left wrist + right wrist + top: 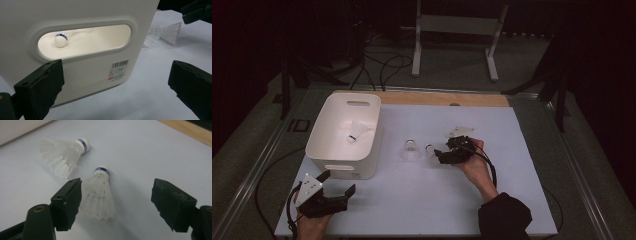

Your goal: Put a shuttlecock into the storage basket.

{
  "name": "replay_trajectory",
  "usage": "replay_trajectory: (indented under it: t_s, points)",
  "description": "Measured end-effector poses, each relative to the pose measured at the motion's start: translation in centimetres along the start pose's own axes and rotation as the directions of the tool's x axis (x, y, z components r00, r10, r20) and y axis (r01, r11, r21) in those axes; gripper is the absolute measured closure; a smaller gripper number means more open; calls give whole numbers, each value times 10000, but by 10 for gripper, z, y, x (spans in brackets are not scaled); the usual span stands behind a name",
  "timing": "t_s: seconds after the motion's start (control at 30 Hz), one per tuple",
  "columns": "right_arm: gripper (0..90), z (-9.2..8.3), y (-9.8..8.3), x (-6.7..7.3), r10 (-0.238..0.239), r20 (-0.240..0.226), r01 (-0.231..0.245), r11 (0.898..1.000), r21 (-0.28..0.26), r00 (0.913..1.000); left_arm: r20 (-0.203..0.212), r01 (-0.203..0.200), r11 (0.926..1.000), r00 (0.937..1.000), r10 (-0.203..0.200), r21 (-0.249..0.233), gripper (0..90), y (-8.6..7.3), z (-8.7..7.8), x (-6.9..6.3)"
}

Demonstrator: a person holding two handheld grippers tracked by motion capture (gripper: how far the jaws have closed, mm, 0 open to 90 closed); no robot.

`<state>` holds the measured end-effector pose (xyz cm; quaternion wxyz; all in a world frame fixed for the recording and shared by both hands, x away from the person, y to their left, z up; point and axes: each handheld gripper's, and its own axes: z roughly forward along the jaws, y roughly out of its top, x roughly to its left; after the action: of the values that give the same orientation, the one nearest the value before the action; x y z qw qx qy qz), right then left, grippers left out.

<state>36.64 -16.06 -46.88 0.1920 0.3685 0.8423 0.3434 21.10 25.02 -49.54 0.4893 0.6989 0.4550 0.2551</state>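
Note:
A white bin (343,136) stands at the table's left, and one shuttlecock (356,131) lies inside it; the left gripper view shows that shuttlecock (61,40) through the handle slot in the bin (100,15). Two more shuttlecocks lie mid-table, one (410,150) farther left and one (430,150) beside my right gripper (438,156). In the right gripper view the near shuttlecock (98,195) lies between the open jaws, close to the left one, cork pointing away. The other shuttlecock (62,155) lies beyond it. My left gripper (338,182) is open in front of the bin, holding nothing.
A wooden strip (442,98) runs along the table's far edge. A white stand (457,25) and cables are on the floor beyond. The bin's near wall carries a barcode label (119,68). The right gripper (197,11) appears at the top right of the left gripper view.

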Motion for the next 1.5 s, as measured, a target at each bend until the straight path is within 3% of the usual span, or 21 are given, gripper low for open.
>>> replay_trajectory:
  t_s: [0.2,0.67,1.1,1.2,1.37,1.5]
  points:
    - [273,3,-4,2,-138,-42,139,9997,205,9999,2,0,10000,10000,0,0,10,0,0,0]
    - [450,13,-8,5,-557,-32,558,9964,638,9984,0,18,10000,10000,-18,4,10,0,0,0]
    - [658,34,-1,16,-1229,226,1203,9882,945,9922,4,12,10000,10000,-12,-2,10,0,0,0]
    - [748,38,1,18,-1433,187,1406,9845,1044,9895,1,17,10000,10000,-17,-12,10,0,0,0]
    - [869,39,3,18,-1336,149,1317,9870,924,9909,5,20,10000,10000,-20,-12,10,0,0,0]
    - [881,36,5,16,-1114,158,1098,9909,773,9937,4,28,10000,10000,-28,-7,10,0,0,0]
